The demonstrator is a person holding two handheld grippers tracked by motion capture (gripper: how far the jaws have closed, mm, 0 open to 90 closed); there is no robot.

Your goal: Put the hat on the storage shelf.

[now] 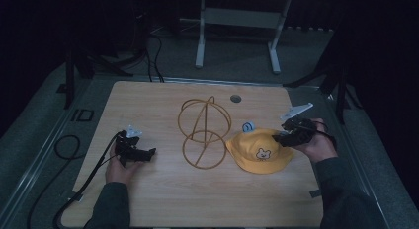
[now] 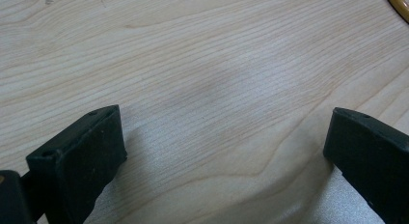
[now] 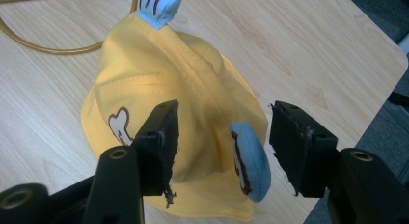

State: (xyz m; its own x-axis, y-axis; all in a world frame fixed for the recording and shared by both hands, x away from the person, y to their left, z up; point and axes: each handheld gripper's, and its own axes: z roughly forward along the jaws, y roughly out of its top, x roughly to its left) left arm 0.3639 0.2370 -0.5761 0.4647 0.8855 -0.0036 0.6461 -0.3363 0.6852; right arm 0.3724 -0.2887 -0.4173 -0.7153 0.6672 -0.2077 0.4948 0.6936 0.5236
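A yellow bucket hat (image 1: 259, 150) with a bear face and two small blue ears lies on the wooden table (image 1: 163, 199), right of centre. My right gripper (image 1: 280, 137) hovers at the hat's right edge, open; in the right gripper view its jaws straddle one blue ear (image 3: 249, 160) and part of the yellow crown (image 3: 159, 84). The other blue ear (image 1: 248, 126) sticks up behind the hat. A gold wire hat stand (image 1: 204, 132) lies on its side mid-table. My left gripper (image 1: 148, 153) rests low at the left, open over bare wood (image 2: 222, 89).
A round grommet hole (image 1: 235, 98) sits near the table's far edge. Black cables (image 1: 66, 147) trail off the left side. A white table frame (image 1: 237, 26) stands on the floor beyond. The table's right corner (image 3: 386, 55) is close to my right gripper.
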